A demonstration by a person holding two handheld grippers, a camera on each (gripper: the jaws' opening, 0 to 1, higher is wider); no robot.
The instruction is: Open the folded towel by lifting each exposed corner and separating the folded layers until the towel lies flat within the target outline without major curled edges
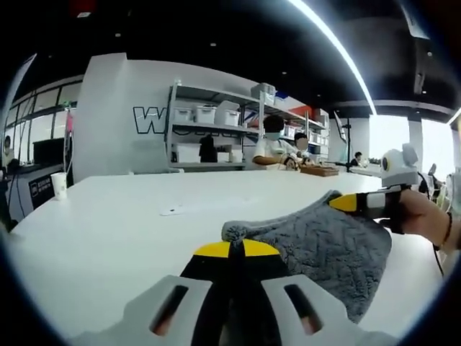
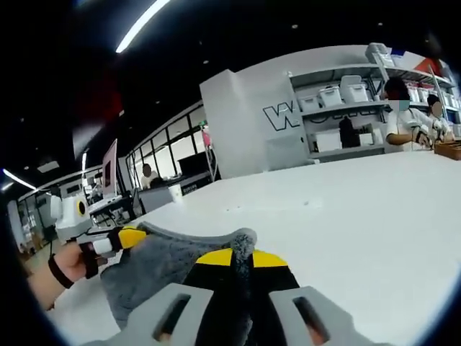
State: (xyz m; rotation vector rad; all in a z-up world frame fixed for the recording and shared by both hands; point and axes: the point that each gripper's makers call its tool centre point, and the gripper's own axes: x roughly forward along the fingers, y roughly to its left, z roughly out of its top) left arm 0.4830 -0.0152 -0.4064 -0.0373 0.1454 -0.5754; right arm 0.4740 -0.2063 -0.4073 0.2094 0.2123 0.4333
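Towel, grey and plush with a ribbed weave (image 1: pixel 324 249), hangs stretched between two yellow-tipped grippers above a white worktop (image 1: pixel 108 231), apparently clear of the surface, though a low fold may touch it. In the left gripper view, the left gripper (image 1: pixel 236 249) has its jaws pressed together on one bunched corner, while the right gripper (image 1: pixel 346 202), held in a person's hand (image 1: pixel 425 216), comes in from the right and pinches the far corner. The right gripper view mirrors this: the right gripper (image 2: pixel 245 257) is clamped tight on a corner, and the left gripper (image 2: pixel 132 237) nips the other end of the cloth (image 2: pixel 155 270).

No target outline can be made out on the worktop. The step in hand looks like spreading the lifted layer. It would go best with both corners kept level and drawn steadily apart, so the cloth stays taut and the loose layers drop free, then lowered far edge first so nothing curls under.

Count: one towel, two grippers, one white paper cup (image 1: pixel 59 185) near the worktop's far left edge, and at least two people seated by the white shelving (image 1: pixel 216 122) behind.
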